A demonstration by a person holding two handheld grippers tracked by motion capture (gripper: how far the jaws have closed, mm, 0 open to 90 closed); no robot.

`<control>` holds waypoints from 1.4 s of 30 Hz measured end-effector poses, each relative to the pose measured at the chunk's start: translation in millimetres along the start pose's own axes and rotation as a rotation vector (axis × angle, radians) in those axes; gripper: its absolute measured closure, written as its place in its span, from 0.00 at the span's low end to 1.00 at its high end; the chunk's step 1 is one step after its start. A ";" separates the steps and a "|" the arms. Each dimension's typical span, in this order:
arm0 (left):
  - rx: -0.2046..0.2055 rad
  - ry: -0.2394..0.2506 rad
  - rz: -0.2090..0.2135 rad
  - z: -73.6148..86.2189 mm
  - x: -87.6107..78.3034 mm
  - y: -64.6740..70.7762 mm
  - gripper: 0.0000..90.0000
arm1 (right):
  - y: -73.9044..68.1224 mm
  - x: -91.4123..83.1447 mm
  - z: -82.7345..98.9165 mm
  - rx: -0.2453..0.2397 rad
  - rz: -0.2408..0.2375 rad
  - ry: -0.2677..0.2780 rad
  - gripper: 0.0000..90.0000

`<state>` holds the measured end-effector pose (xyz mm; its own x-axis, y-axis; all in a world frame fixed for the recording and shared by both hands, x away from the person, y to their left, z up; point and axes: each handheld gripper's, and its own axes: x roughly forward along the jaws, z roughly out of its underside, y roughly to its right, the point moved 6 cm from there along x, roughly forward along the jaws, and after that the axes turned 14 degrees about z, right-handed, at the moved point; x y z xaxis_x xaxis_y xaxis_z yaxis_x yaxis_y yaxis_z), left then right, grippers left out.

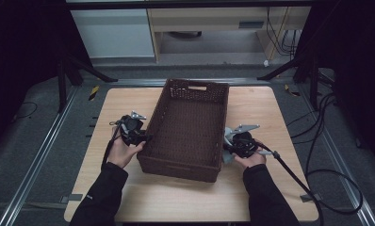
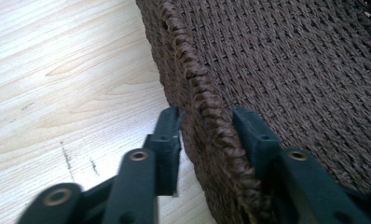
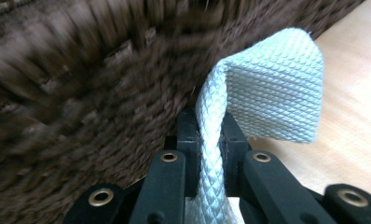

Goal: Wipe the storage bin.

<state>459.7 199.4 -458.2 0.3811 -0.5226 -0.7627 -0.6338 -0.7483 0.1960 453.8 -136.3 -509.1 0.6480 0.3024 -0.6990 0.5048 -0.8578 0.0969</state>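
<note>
Basket (image 1: 188, 127) sits mid-table; left gripper (image 2: 207, 128) straddles its left rim unclamped, steadying it, while right gripper (image 3: 207, 128) pinches white webbing (image 3: 272, 93) for loading.

High view overhead, facing forward-down; gripper views close-up; all share basket (image 1: 188, 125).

table: pale wooden tabletop (image 1: 261, 108) with rounded corners | floor: grey carpet (image 1: 30, 155), metal rails (image 1: 39, 155) left and right | far: white cabinet (image 1: 112, 33), beige wooden desk (image 1: 199, 19) | right: black cables (image 1: 327, 141) looped on floor | sides: black stand legs (image 1: 89, 70) | light: dim, dark edges
</note>
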 end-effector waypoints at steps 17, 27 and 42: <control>-0.011 -0.040 0.056 14.6 -7.6 13.5 0.79 | 0.9 -37.0 -10.7 0.020 -0.002 0.110 0.92; -0.015 -0.036 0.043 10.2 -5.6 10.9 0.84 | -9.8 -27.8 10.1 0.021 -0.027 0.050 0.92; -0.021 -0.028 0.042 0.5 1.3 4.0 0.84 | -6.0 -47.9 -10.2 0.015 -0.005 0.137 0.92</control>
<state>457.3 196.0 -458.7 0.3353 -0.5421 -0.7705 -0.6347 -0.7344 0.2405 425.5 -141.5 -468.9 0.7175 0.3598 -0.5964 0.5004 -0.8619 0.0820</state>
